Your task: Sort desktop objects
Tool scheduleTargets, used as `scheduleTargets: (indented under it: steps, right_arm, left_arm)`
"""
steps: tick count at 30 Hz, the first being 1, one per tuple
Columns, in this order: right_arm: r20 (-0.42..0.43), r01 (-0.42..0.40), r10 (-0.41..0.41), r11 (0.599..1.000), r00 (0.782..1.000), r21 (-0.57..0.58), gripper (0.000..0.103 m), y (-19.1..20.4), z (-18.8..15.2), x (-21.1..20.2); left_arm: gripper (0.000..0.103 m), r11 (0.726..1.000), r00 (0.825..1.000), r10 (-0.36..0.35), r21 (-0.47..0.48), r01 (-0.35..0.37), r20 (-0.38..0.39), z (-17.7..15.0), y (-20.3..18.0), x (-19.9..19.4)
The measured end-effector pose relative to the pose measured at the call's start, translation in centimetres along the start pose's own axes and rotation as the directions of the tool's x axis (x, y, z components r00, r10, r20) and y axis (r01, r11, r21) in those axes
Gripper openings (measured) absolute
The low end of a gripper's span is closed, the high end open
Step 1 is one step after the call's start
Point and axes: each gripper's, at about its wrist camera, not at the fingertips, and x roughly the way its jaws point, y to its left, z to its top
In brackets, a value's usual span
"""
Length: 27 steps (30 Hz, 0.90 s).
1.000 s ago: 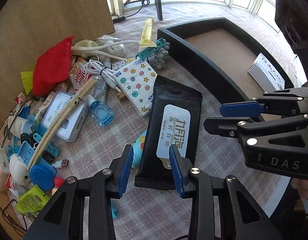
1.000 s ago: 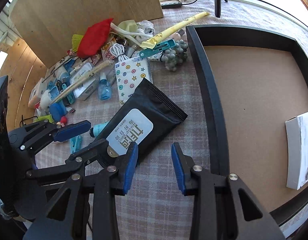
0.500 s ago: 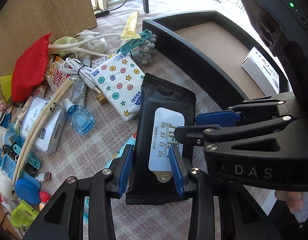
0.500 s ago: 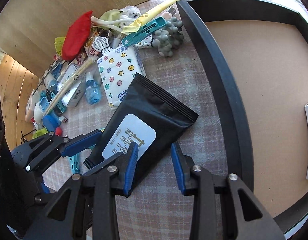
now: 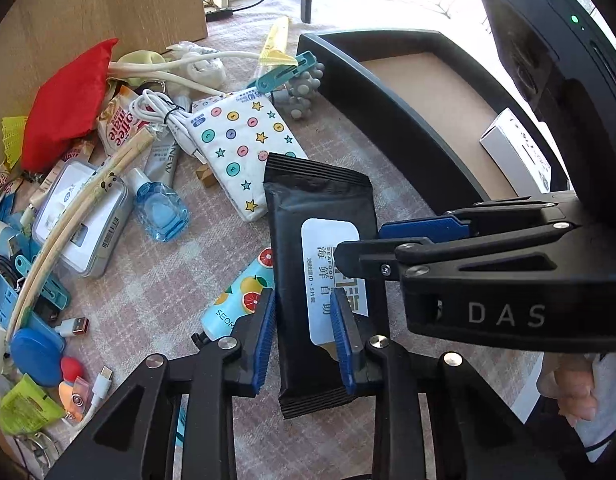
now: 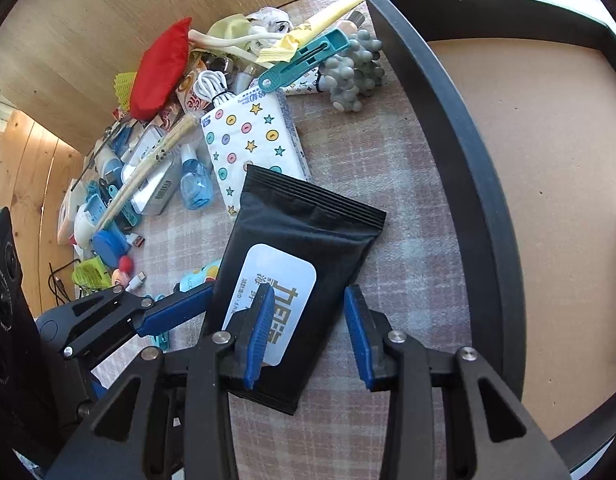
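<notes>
A black wipes pack (image 5: 320, 200) (image 6: 308, 224) with a white label lies on the checked cloth beside the black tray (image 5: 388, 104) (image 6: 468, 184). My left gripper (image 5: 303, 336) points down over the pack's near left part. Its jaws are closing: one pad touches the pack's left edge, the other presses on the label. My right gripper (image 6: 308, 334) straddles the pack's right edge, and its jaws are opening. One of its pads rests over the label, the other hangs over bare cloth. In the left wrist view the right gripper (image 5: 372, 246) reaches in from the right.
A white box (image 5: 516, 148) lies in the tray. Left of the pack lie a star-print tissue pack (image 5: 243, 148), a citrus-print tube (image 5: 243, 292), a blue bottle (image 5: 159, 208), a red pouch (image 5: 67, 100), cables and several small items. A plywood board (image 6: 147, 12) stands behind.
Both grippers have come down onto the black pack. The left jaws have narrowed around its left part. The right jaws have spread a little over its right edge.
</notes>
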Motion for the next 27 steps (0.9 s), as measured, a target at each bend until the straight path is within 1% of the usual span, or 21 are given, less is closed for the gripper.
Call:
scheduleTargets:
  steps: [2, 3, 6, 7, 10, 14, 15, 16, 19, 22, 25, 27]
  right_arm:
    - [-0.023, -0.027, 0.028, 0.999, 0.999, 0.030, 0.041, -0.6, -0.2, 0.3]
    - [-0.033, -0.040, 0.042, 0.998, 0.999, 0.048, 0.043, -0.9, -0.3, 0.6]
    - [-0.014, -0.071, 0.072, 0.996, 0.997, 0.059, 0.052, -0.7, -0.4, 0.6]
    - [-0.012, -0.075, 0.076, 0.995, 0.997, 0.058, 0.052, -0.5, -0.4, 0.7]
    - [-0.016, -0.087, 0.087, 0.995, 0.996, 0.043, 0.052, 0.0, -0.5, 0.9]
    - [-0.017, -0.099, 0.099, 0.995, 0.995, 0.020, 0.046, 0.2, -0.6, 0.6]
    - [-0.015, -0.094, 0.094, 0.995, 0.995, 0.017, 0.044, 1.4, 0.4, 1.4]
    - [-0.014, -0.090, 0.090, 0.996, 0.996, 0.009, 0.043, 1.4, 0.3, 1.2]
    - [-0.025, -0.066, 0.066, 0.998, 0.998, -0.022, 0.042, 1.7, 0.1, 1.1]
    - [-0.042, -0.042, 0.041, 0.999, 0.998, -0.033, 0.042, 1.6, -0.1, 1.8]
    - [-0.027, -0.039, 0.038, 0.998, 0.999, -0.051, 0.042, 1.8, -0.3, 1.1]
    - [-0.013, -0.045, 0.044, 0.997, 0.999, -0.063, 0.042, 2.0, -0.2, 0.2]
  left_arm:
    - [0.022, 1.000, 1.000, -0.003, -0.012, 0.003, -0.003, -0.4, 0.2, 0.0]
    - [0.022, 1.000, 1.000, -0.001, -0.018, 0.000, -0.005, -0.6, 0.2, 0.1]
    - [0.022, 0.999, 1.000, -0.010, -0.037, 0.010, -0.008, -1.1, 0.2, 0.3]
    - [0.022, 0.999, 1.000, -0.005, -0.042, 0.005, -0.007, -1.2, 0.2, 0.4]
    - [0.022, 0.999, 1.000, 0.008, -0.052, -0.008, -0.006, -1.5, 0.0, 0.2]
    - [0.022, 0.997, 1.000, 0.003, -0.079, -0.003, -0.002, -2.0, 0.2, -0.1]
    - [0.022, 0.996, 1.000, -0.002, -0.091, 0.002, -0.001, -2.1, 0.4, -0.1]
    - [0.022, 0.995, 1.000, -0.005, -0.101, 0.005, 0.003, -2.2, 0.5, -0.1]
    - [0.024, 0.993, 1.000, 0.002, -0.119, -0.001, 0.013, -2.4, 0.8, 0.2]
    - [0.024, 0.989, 1.000, -0.011, -0.150, 0.013, 0.013, -2.6, 0.9, 0.3]
    - [0.021, 0.984, 1.000, -0.024, -0.175, 0.027, 0.016, -2.6, 0.9, -0.2]
    - [0.021, 0.984, 0.999, -0.019, -0.178, 0.024, 0.028, -2.4, 0.6, -0.9]
